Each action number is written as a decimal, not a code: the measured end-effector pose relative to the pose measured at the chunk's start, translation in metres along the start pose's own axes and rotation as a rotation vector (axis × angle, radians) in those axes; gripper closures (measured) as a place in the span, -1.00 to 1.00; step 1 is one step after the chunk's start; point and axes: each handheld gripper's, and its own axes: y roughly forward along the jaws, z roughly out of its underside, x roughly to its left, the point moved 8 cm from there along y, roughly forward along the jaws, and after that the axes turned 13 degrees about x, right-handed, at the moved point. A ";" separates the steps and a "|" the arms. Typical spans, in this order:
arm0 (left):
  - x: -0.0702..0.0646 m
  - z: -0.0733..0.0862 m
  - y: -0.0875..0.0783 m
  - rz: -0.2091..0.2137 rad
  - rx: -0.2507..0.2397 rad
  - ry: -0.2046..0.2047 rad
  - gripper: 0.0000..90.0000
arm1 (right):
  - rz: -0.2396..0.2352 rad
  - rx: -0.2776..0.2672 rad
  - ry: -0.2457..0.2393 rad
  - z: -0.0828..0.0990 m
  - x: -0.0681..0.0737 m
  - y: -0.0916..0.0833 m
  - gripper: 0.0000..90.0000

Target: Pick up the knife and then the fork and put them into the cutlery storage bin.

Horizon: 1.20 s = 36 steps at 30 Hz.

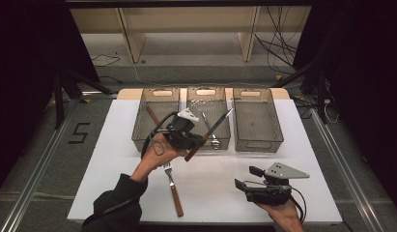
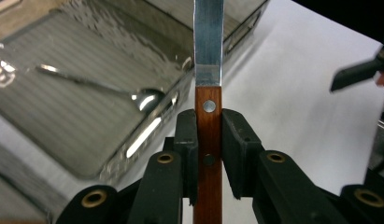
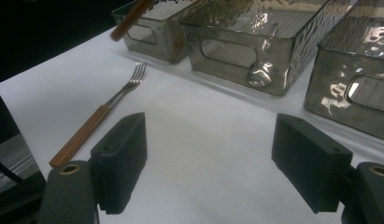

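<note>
Over the near edge of the middle bin (image 1: 208,145), the left gripper (image 1: 198,137) holds a knife (image 1: 209,134) off the tabletop (image 1: 114,159). Its jaws are clamped on the knife's wooden handle, one pad on each flat side just below the upper rivet, as the left gripper view shows (image 2: 209,140). The steel blade (image 2: 209,42) runs straight out beyond the jaws; in the high view it slants up and to the right across the middle bin, and the handle's end sticks out towards the near side of that bin.

Inside the middle bin lies a spoon (image 2: 101,88), its bowl towards the near wall. To the left of the middle bin stands a second bin (image 1: 155,118) with a wooden-handled piece lying in it; what that piece is cannot be told. To the right of the middle bin stands a third bin (image 1: 257,118).

Nearer than the middle bin and a little left of it, a fork (image 1: 173,188) with a wooden handle lies flat on the tabletop, tines towards the bins.

Well to the right of the fork, the right gripper (image 1: 249,177) is held low over the tabletop, its jaws wide apart with nothing between them (image 3: 208,158).
</note>
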 end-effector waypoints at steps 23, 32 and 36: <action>0.004 -0.100 0.053 0.077 -0.090 -0.096 0.70 | -0.024 0.008 -0.007 0.006 0.006 0.000 -0.40; 0.006 -0.125 0.072 0.084 -0.115 -0.132 0.70 | -0.036 0.013 -0.009 0.006 0.006 0.002 -0.40; 0.005 -0.132 0.082 0.084 -0.109 -0.140 0.70 | -0.039 0.013 -0.007 0.007 0.006 0.001 -0.40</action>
